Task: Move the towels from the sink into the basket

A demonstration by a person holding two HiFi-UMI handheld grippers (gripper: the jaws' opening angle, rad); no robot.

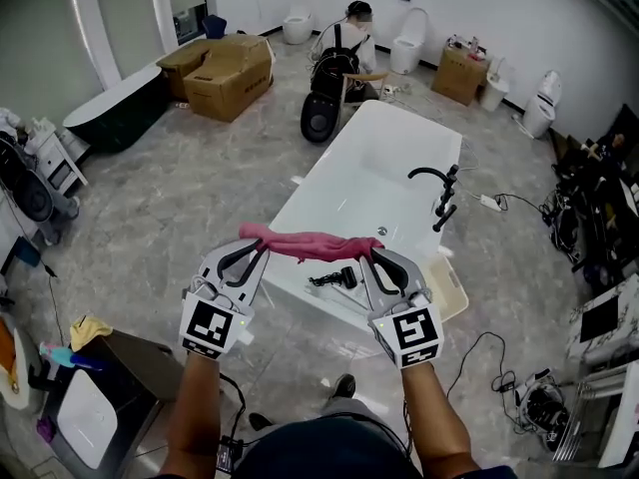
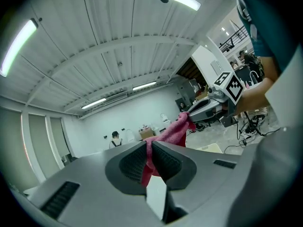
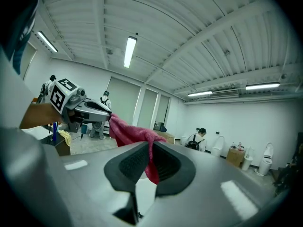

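A pink towel (image 1: 310, 244) hangs stretched between my two grippers, in the air over the near end of the white bathtub (image 1: 349, 168). My left gripper (image 1: 255, 238) is shut on the towel's left end and my right gripper (image 1: 371, 250) is shut on its right end. In the left gripper view the towel (image 2: 173, 134) runs from my left gripper (image 2: 149, 150) across to the right gripper (image 2: 208, 109). In the right gripper view the towel (image 3: 130, 132) runs from my right gripper (image 3: 150, 148) to the left gripper (image 3: 90, 109). A cream basket (image 1: 449, 287) stands on the floor by the tub's near right corner.
A black faucet (image 1: 439, 193) rises from the tub's right rim. Cardboard boxes (image 1: 225, 73) and a black tub (image 1: 115, 118) lie at the back left. A person (image 1: 349, 43) sits beyond the tub. Cables (image 1: 499, 367) trail at right; a dark cabinet (image 1: 110, 387) stands near left.
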